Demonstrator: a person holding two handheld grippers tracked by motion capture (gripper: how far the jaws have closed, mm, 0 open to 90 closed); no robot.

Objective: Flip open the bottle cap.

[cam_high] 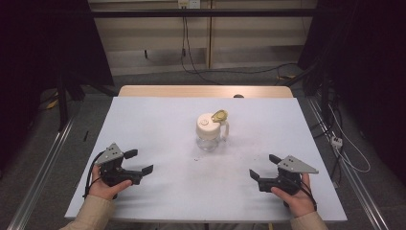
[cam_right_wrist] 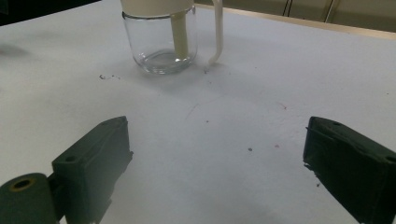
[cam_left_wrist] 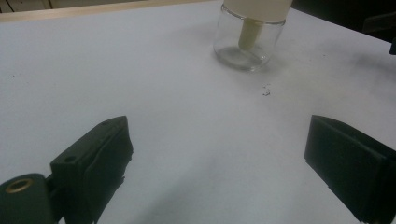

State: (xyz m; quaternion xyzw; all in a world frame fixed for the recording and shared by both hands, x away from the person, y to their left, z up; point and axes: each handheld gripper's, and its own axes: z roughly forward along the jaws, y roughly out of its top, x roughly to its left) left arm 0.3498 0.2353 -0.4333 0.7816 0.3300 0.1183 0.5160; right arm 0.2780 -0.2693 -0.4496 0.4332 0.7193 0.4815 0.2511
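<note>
A small clear glass jar [cam_high: 210, 132] with a cream lid, a flipped-up tan cap and a thin white handle stands near the middle of the white table [cam_high: 158, 120]. It looks empty, with a cream tube inside [cam_right_wrist: 180, 35]. My left gripper [cam_high: 139, 162] rests at the front left, open, nothing between its jaws; the jar [cam_left_wrist: 247, 42] is ahead and to the right of it. At the front right, my right gripper [cam_high: 264, 166] is also open and holds nothing, well short of the jar [cam_right_wrist: 161, 42].
Small dark specks [cam_left_wrist: 266, 90] lie on the table in front of the jar. A wooden edge [cam_high: 206, 91] runs along the table's far side. Cables trail on the floor behind and to the right [cam_high: 337, 141]. Metal rails flank the table.
</note>
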